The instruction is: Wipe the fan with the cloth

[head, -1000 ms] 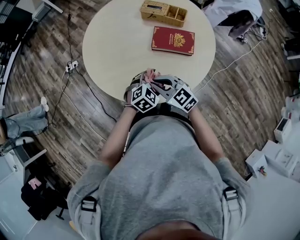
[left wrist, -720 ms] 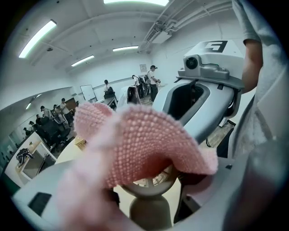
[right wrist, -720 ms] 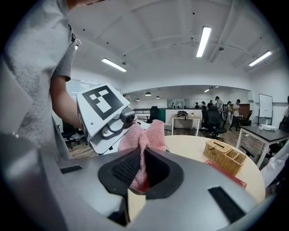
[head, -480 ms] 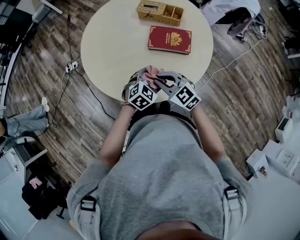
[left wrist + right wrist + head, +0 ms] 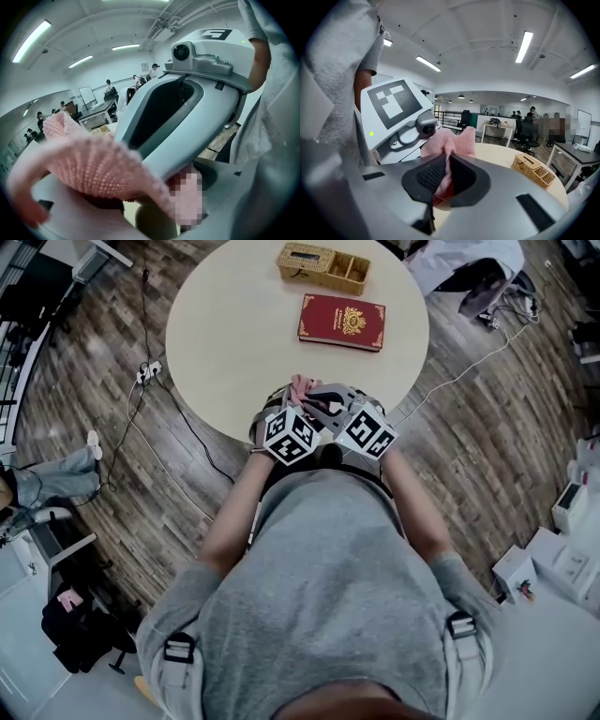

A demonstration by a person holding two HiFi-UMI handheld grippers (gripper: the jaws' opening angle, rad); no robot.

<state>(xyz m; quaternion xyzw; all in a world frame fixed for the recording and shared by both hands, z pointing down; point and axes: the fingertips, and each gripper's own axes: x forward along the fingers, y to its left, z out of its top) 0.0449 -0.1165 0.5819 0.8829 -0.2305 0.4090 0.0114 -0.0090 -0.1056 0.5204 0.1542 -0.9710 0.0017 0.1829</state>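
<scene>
A pink knitted cloth (image 5: 301, 387) is bunched between my two grippers at the near edge of the round table (image 5: 234, 324). My right gripper (image 5: 446, 180) is shut on the cloth (image 5: 450, 140), which stands up out of its black pads. My left gripper (image 5: 298, 405) meets it tip to tip. The cloth (image 5: 89, 161) lies across the left jaws and hides their gap, with the right gripper's grey body (image 5: 201, 108) right behind it. The left gripper's marker cube (image 5: 393, 110) fills the left of the right gripper view. No fan shows in any view.
A red book (image 5: 343, 322) lies on the far half of the table, with a wicker box (image 5: 323, 266) behind it at the rim. Cables and a power strip (image 5: 146, 371) lie on the wooden floor at the left. Desks and chairs stand farther off.
Half a second ago more of the cloth spread out between the grippers; now it is bunched small again. Both grippers stay pressed together at the table's near edge.
</scene>
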